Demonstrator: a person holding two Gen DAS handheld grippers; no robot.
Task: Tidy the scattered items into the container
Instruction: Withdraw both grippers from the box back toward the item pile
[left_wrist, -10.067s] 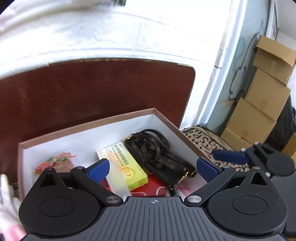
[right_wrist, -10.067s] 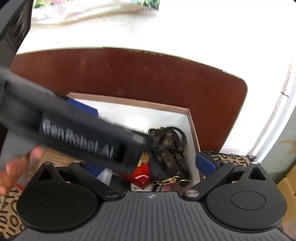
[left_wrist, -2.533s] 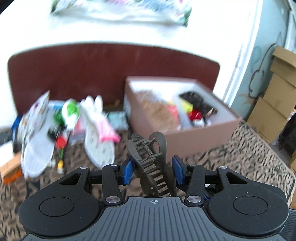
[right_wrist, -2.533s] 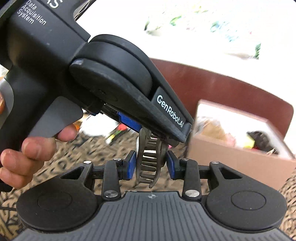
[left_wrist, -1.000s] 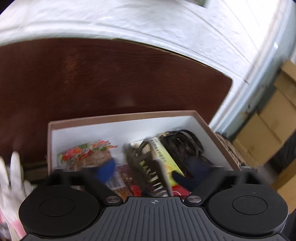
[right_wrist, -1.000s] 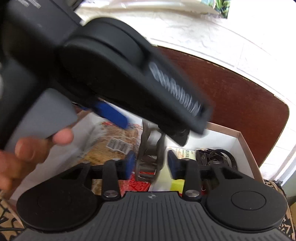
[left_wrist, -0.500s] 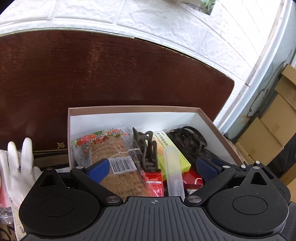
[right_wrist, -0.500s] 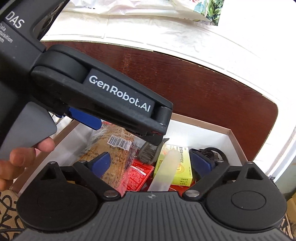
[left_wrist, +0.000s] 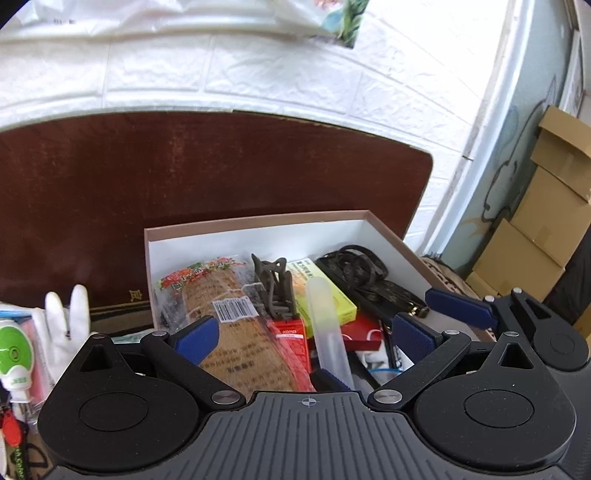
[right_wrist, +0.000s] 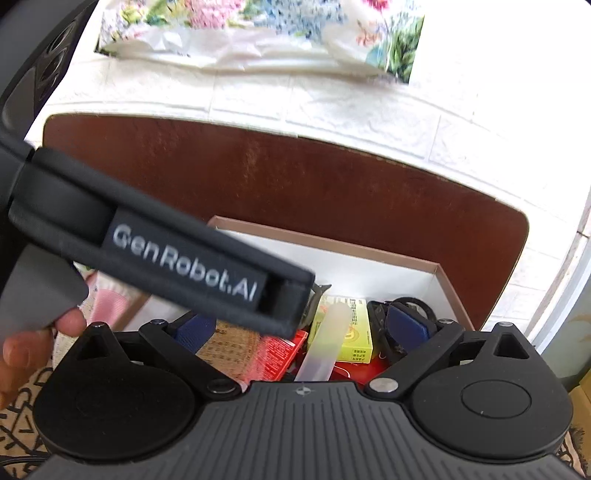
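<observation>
Scanning left to right in the left wrist view: white fabric glove (left_wrist: 62, 325) and a green-and-white plastic gadget (left_wrist: 13, 354) lie outside the box at far left, on patterned cloth, other clutter below them too cut off to identify. Next the pink-rimmed white cardboard box (left_wrist: 258, 236), open, in front of a dark brown wooden headboard (left_wrist: 221, 170). Inside the box, left to right: clear snack packet with barcode and brown contents (left_wrist: 225, 325), grey-brown plastic hair claw clip (left_wrist: 275, 288) lying on the packet's right edge and on a red carton (left_wrist: 290, 339), frosted translucent tube (left_wrist: 327, 328), yellow-green cardboard medicine box (left_wrist: 325, 291), dark brown monogram strap (left_wrist: 373, 280) against the right wall.

Left gripper (left_wrist: 304, 334) spread wide, nothing between its blue pads, hanging over the box's near edge; claw clip sits just beyond and between the fingers, not touched. Right gripper (left_wrist: 458, 304) enters at the right over the box's right side, beside the strap.

Right wrist view: right gripper (right_wrist: 301, 330) jaws opening, almost fully spread, nothing between the pads; tube and medicine box lie below the gap. Left gripper's black body crosses the upper left, a person's hand (right_wrist: 26, 350) on its handle; clip mostly hidden behind it.
</observation>
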